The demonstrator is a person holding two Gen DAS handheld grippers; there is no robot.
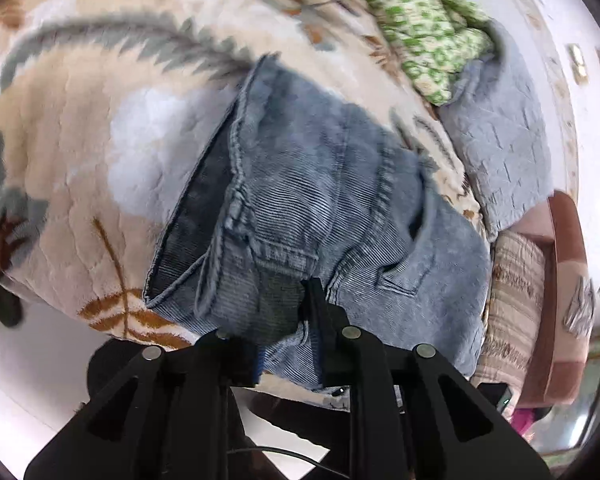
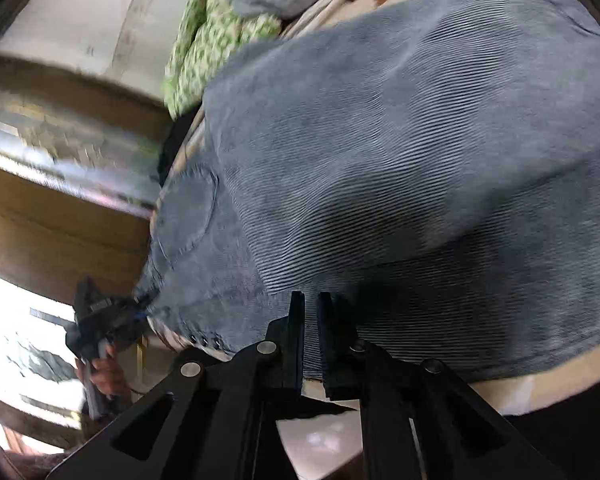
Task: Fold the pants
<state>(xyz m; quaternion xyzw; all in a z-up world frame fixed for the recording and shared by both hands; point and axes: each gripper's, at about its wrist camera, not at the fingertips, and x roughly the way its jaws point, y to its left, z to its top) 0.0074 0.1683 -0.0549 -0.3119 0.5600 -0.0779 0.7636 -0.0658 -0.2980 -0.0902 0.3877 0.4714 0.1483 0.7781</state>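
Lying across a plush leaf-patterned blanket [image 1: 60, 152], a pair of blue-grey corduroy pants [image 1: 320, 184] fills the centre of the left wrist view, waistband end toward the left of the frame, a back pocket at lower right. In the right wrist view the same cloth fills the centre and right of the frame, its fine ribs running in close diagonal lines, with a rounded patch at middle left.

At the bottom centre of the left wrist view, the left gripper [image 1: 288, 312] is clamped on the near edge of the pants, cloth bunched between its black jaws. At the bottom centre of the right wrist view, the right gripper [image 2: 310, 320] has its jaws drawn nearly together, with the pants' near edge pinched in the narrow gap. The left gripper also shows at lower left of that view, held by a hand [image 2: 104, 372] and biting the garment's corner.

A green-printed cloth [image 1: 424, 28] and a grey quilted pillow [image 1: 500, 140] sit at upper right, beyond the pants.

The corduroy looks soft, limp and fairly thick; it will likely drape and sag between the two grips rather than hold shape. Ribbed cloth should not slip much. Hems, seams and the waistband are the firmest places to hold.
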